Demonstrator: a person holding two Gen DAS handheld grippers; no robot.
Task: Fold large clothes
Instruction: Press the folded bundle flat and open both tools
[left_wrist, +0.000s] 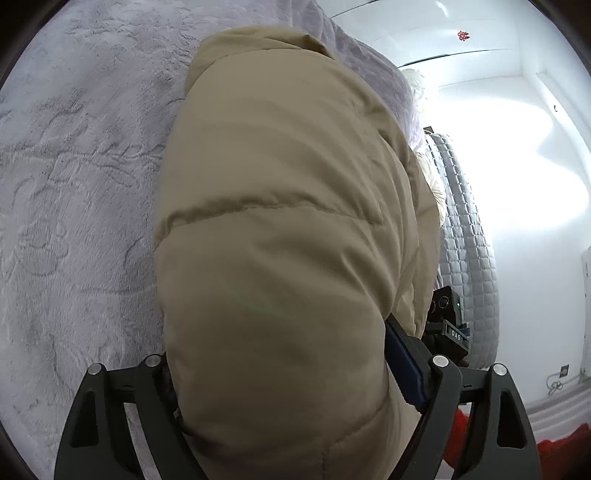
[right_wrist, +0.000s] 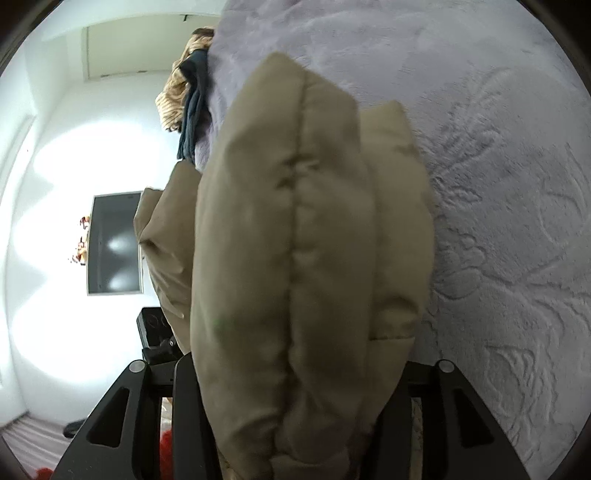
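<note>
A puffy beige padded jacket (left_wrist: 277, 184) lies bunched over a lavender plush bed cover (left_wrist: 74, 184). In the left wrist view it fills the space between the black fingers, and my left gripper (left_wrist: 280, 354) is shut on a thick fold of it; a blue pad (left_wrist: 402, 365) presses its right side. In the right wrist view the same jacket (right_wrist: 295, 221) stands in upright folds over the bed cover (right_wrist: 498, 184). My right gripper (right_wrist: 291, 369) is shut on those folds. Fabric hides both sets of fingertips.
A grey quilted mattress edge (left_wrist: 465, 221) and white wall lie to the right in the left view, with the other black gripper body (left_wrist: 447, 317) close by. A pile of tan and dark clothes (right_wrist: 188, 92) sits at the bed's far edge. A dark screen (right_wrist: 114, 243) hangs on the wall. Red fabric (left_wrist: 565, 450) lies below.
</note>
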